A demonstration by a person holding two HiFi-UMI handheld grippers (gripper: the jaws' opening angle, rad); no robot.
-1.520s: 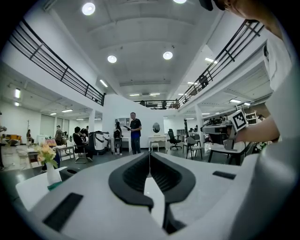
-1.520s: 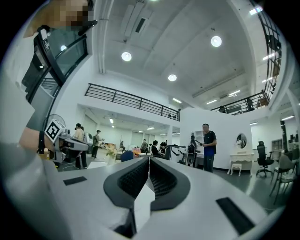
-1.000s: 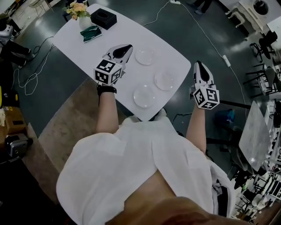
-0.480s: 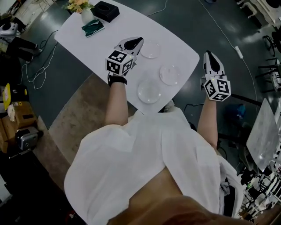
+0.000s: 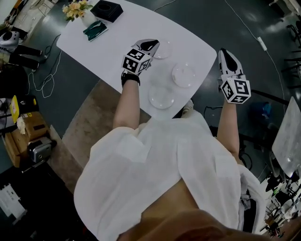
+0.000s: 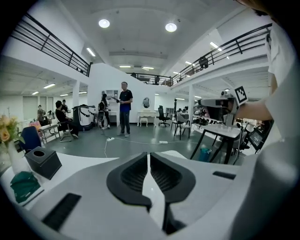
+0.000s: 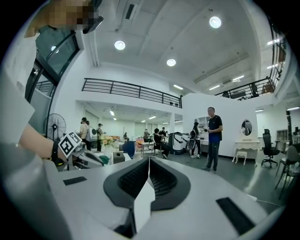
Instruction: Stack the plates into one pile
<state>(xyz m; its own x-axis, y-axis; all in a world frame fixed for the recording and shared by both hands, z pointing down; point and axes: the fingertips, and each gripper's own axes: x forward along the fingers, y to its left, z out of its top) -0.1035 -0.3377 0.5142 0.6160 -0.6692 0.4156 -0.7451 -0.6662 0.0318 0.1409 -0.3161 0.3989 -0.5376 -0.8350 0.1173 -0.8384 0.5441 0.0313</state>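
Three clear glass plates lie apart on the white table [image 5: 117, 33]: a far plate [image 5: 162, 50], a right plate [image 5: 183, 74] and a near plate [image 5: 162, 98]. My left gripper [image 5: 153, 44] is shut and empty, with its tip at the far plate's left edge and covering part of it. In the left gripper view its jaws [image 6: 149, 157] meet with nothing between them. My right gripper [image 5: 225, 52] hangs past the table's right edge over the dark floor, level with the right plate. Its jaws [image 7: 149, 161] are shut and empty too.
At the table's far left end stand a vase of flowers [image 5: 79, 10], a black box [image 5: 107, 10] and a green packet [image 5: 95, 29]. A rug [image 5: 89, 127] lies under the near edge. Cables [image 5: 40, 75] and boxes [image 5: 21, 127] sit on the floor at the left.
My left gripper has moved forward and down, from beside the plates to the far plate's edge. My right gripper has drifted slightly forward beside the table. Both stayed shut.
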